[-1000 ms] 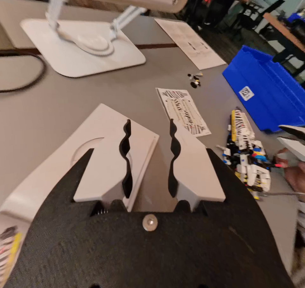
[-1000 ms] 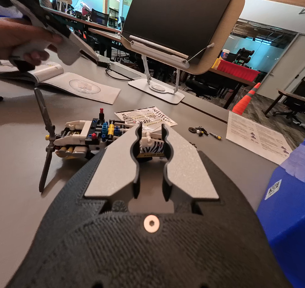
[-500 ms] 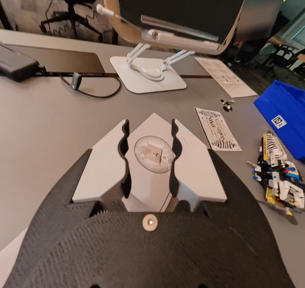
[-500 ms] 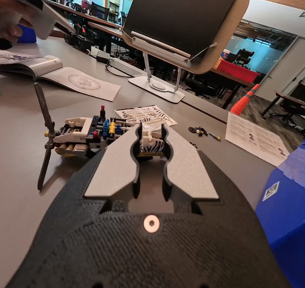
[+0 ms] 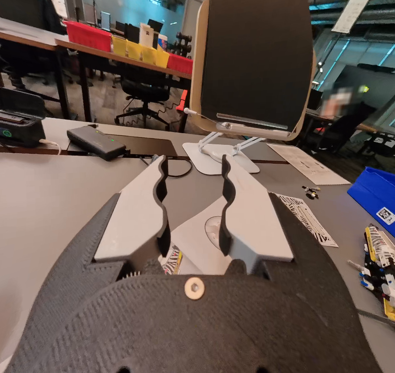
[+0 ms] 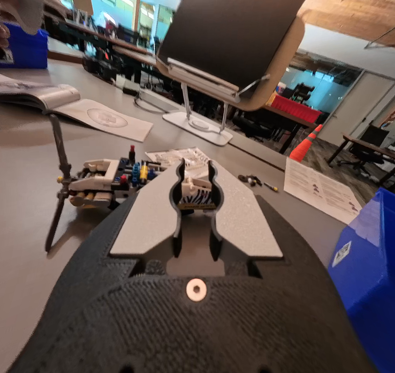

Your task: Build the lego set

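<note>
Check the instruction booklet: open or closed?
Open. The instruction booklet lies spread flat on the table, its pages curving up from the spine and one page facing up.

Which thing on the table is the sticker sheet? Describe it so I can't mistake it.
Start at the tilted book stand on its white base. On the grey table in front lies the sticker sheet, flat between the open booklet and the lego model. Unlike the plain papers, it has zebra stripes.

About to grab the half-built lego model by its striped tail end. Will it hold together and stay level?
Probably stiff but fragile: the lego model is many small clipped parts. Its long dark blade sticks up and props on the table, so it may snag or swing. Held by one end in the right claw, it would likely sag.
</note>
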`<state>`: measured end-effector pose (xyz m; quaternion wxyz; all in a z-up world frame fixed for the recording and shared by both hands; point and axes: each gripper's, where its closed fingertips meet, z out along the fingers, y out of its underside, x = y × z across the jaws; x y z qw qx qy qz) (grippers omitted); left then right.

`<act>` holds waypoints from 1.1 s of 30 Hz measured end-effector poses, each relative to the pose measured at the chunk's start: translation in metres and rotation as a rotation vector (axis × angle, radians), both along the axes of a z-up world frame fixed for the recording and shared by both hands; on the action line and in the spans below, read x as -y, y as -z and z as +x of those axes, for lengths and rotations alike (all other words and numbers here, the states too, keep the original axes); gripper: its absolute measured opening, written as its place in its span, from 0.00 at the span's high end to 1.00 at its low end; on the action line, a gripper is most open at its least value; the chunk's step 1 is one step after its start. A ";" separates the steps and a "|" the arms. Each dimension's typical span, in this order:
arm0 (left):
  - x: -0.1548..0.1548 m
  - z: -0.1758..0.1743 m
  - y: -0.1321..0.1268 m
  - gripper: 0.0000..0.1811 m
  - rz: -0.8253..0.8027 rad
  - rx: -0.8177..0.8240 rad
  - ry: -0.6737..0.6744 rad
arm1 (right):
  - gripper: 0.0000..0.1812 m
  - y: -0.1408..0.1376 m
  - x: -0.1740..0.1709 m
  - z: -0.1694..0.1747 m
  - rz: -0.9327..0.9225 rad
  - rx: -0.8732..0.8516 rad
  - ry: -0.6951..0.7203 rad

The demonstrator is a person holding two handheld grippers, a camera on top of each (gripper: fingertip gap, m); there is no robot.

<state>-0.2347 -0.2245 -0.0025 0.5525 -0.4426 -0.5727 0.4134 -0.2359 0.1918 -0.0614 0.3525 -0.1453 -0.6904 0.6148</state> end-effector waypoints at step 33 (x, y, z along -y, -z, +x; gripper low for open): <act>-0.017 -0.001 0.013 0.75 -0.017 0.023 0.235 | 0.78 0.103 0.284 0.148 0.552 0.560 -0.532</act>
